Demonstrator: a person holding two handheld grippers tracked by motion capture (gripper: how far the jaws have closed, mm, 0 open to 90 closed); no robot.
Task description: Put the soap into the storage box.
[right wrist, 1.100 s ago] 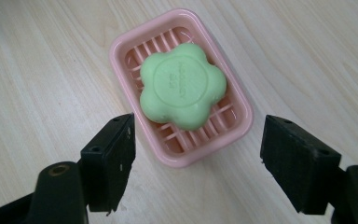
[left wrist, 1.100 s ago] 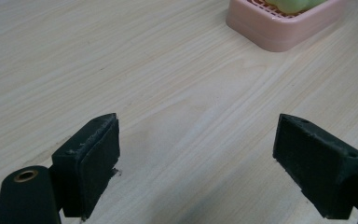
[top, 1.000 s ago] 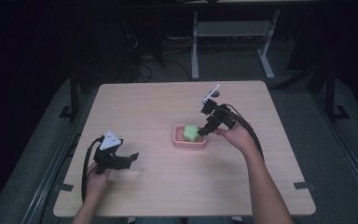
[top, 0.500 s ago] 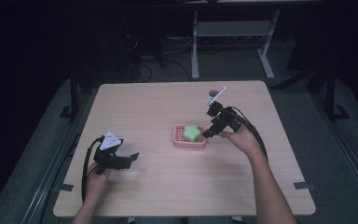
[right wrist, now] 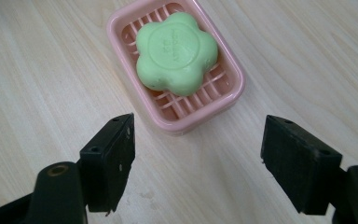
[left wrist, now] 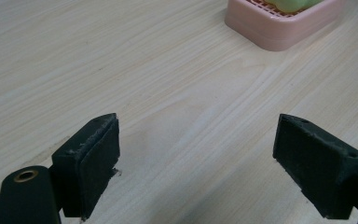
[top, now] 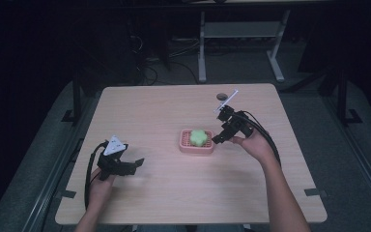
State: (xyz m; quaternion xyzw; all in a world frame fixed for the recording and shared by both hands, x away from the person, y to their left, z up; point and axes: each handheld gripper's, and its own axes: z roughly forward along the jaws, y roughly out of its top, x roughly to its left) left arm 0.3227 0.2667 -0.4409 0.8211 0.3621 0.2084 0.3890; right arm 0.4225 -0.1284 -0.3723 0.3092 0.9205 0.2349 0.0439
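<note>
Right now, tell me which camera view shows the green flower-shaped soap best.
The right gripper view: the green flower-shaped soap lies whole and close in the pink slatted plastic dish, its stamped top visible. The high view shows the soap small and without detail. The left gripper view catches a sliver of it at the top edge.

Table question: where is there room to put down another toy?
Bare wood lies between the left hand-held gripper and the pink soap dish, and along the table's far edge. It is crowded beside the dish's right end, where the open right hand-held gripper sits.
</note>
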